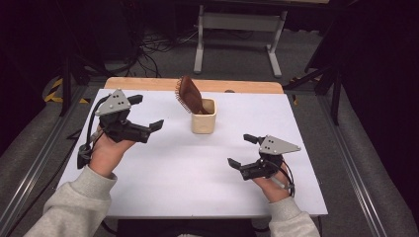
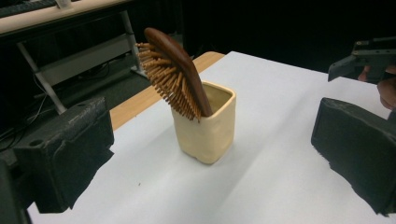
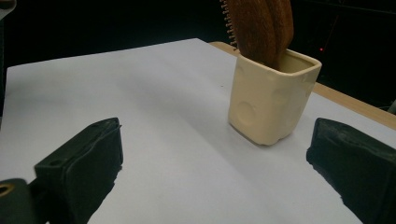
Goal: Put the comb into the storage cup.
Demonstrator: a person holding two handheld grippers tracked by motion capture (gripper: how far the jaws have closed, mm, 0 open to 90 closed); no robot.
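Observation:
A cream square cup (image 1: pixel 203 119) stands upright near the middle back of the white table (image 1: pixel 197 168). A brown wooden hairbrush (image 1: pixel 189 94) leans in it, head up, bristles facing left. My left gripper (image 1: pixel 146 111) hovers left of the cup, open and empty. My right gripper (image 1: pixel 241 150) sits lower right of the cup, open and empty too. In the left gripper view the cup (image 2: pixel 206 124) and brush (image 2: pixel 173 73) stand between the spread jaws. The right gripper view has the cup (image 3: pixel 270 99) at right centre, with the brush (image 3: pixel 259 29) cut off at the top.
A wooden strip (image 1: pixel 148 84) runs along the table's back edge. Behind it stand a white metal frame (image 1: pixel 237 34) and cables on the dark floor. The other gripper (image 2: pixel 364 58) shows at the upper right of the left gripper view.

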